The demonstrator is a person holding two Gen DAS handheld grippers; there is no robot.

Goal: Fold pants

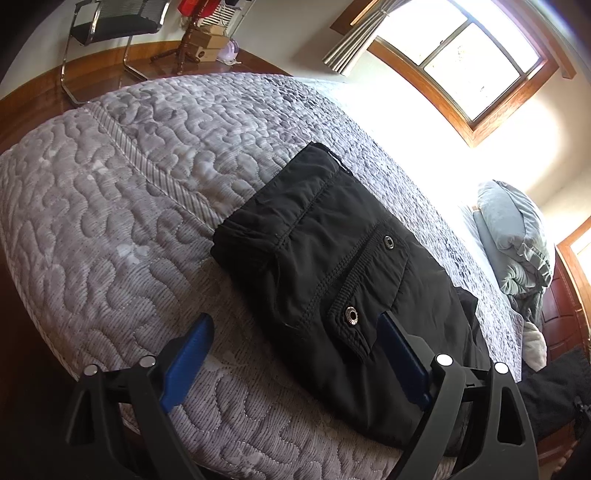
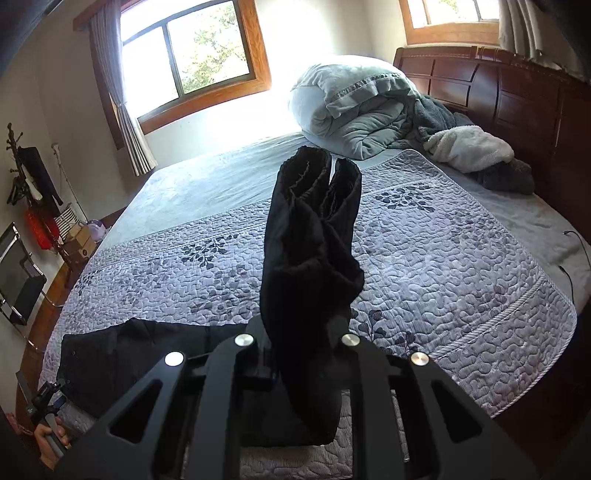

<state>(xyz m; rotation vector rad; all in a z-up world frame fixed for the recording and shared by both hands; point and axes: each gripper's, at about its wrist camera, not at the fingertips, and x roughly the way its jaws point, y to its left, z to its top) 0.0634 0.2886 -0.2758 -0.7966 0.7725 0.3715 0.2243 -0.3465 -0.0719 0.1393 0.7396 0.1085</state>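
Black pants (image 1: 332, 266) lie on the quilted bed, waist end with snap buttons and a pocket flap showing in the left wrist view. My left gripper (image 1: 295, 354) is open, blue fingers (image 1: 188, 362) spread, hovering just above the waist end; the right finger sits over the fabric. My right gripper (image 2: 299, 332) is shut on the pants legs (image 2: 310, 251), which stand bunched up in front of the camera, hems at the top. The waist part (image 2: 122, 354) lies flat at lower left in the right wrist view.
The grey-purple quilt (image 2: 443, 258) covers the bed. A folded comforter (image 2: 354, 107) and fleece blankets (image 2: 469, 151) lie by the wooden headboard (image 2: 517, 96). A chair (image 1: 114, 26), a coat stand (image 2: 33, 192) and boxes stand by the wall. Windows are bright.
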